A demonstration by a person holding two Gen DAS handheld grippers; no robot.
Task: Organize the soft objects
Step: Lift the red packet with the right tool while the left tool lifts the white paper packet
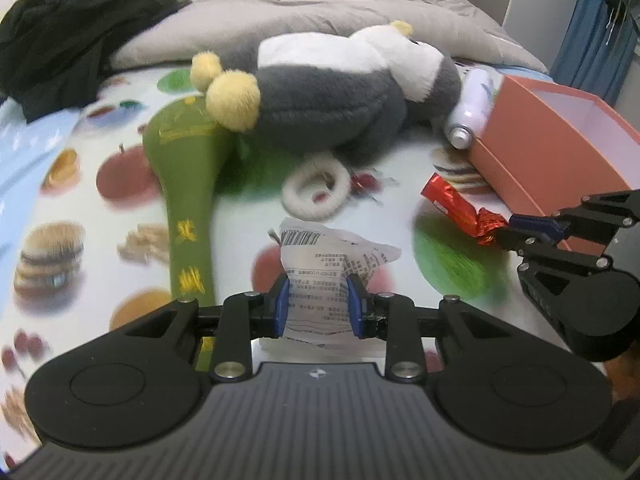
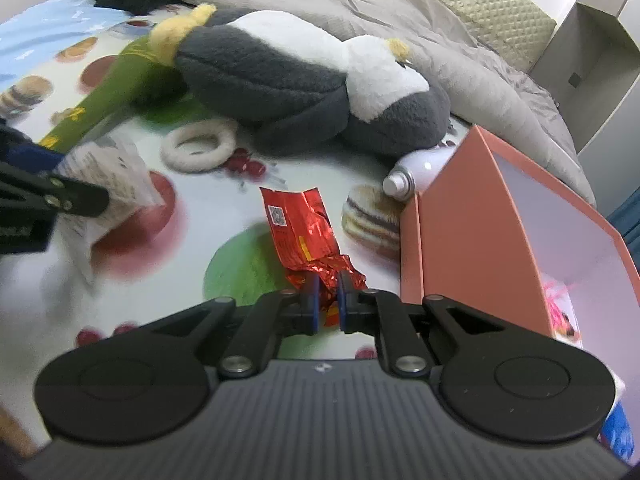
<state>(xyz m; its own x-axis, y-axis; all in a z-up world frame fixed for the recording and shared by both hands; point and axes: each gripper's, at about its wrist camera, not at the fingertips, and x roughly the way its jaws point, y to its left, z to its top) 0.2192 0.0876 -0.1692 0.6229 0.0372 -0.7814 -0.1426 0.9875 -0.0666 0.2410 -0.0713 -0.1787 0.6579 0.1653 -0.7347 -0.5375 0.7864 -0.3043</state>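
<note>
My left gripper (image 1: 319,284) is shut on a crumpled white printed paper packet (image 1: 320,248), held just above the fruit-print bed sheet (image 1: 100,240). My right gripper (image 2: 328,280) is shut on the twisted end of a red foil wrapper (image 2: 296,224). In the left wrist view that wrapper (image 1: 452,204) hangs from the right gripper (image 1: 516,228) beside the pink box (image 1: 552,136). The right wrist view shows the paper packet (image 2: 116,176) at far left. A grey, white and yellow plush toy (image 1: 332,92) lies behind, with a long green soft item (image 1: 184,184) and a white fluffy ring (image 1: 316,192).
The open pink box (image 2: 472,224) stands at the right with something pink inside. A white spray bottle (image 1: 472,108) lies between the box and the plush. A grey duvet (image 1: 320,8) and black clothing (image 1: 68,36) are heaped at the back.
</note>
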